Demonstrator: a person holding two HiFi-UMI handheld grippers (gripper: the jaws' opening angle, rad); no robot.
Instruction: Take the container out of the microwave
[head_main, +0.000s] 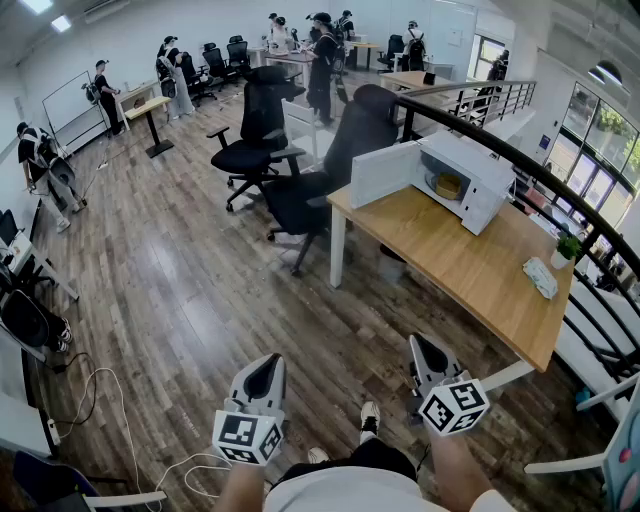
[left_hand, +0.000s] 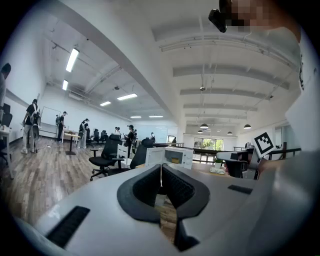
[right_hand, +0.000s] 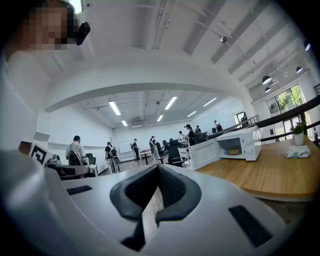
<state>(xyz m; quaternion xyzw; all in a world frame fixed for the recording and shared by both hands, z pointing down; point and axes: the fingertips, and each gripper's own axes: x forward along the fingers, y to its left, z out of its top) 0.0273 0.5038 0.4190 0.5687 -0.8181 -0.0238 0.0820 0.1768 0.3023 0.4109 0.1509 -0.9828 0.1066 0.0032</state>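
A white microwave (head_main: 462, 177) stands on the far end of a wooden table (head_main: 470, 270), its door (head_main: 384, 172) swung open to the left. Inside sits a yellowish container (head_main: 448, 185), also seen in the right gripper view as the container (right_hand: 233, 150) inside the microwave (right_hand: 239, 146). In the left gripper view the microwave (left_hand: 173, 156) is small and far ahead. Both grippers are held low, well short of the table. My left gripper (head_main: 262, 374) is shut and empty. My right gripper (head_main: 429, 352) is shut and empty too.
Black office chairs (head_main: 256, 135) stand left of the table, one (head_main: 330, 165) pushed against its near corner. A packet of wipes (head_main: 540, 277) and a small potted plant (head_main: 566, 249) lie on the table's right side. A black railing (head_main: 560, 190) runs behind. Several people stand far off. Cables (head_main: 120, 420) trail on the floor.
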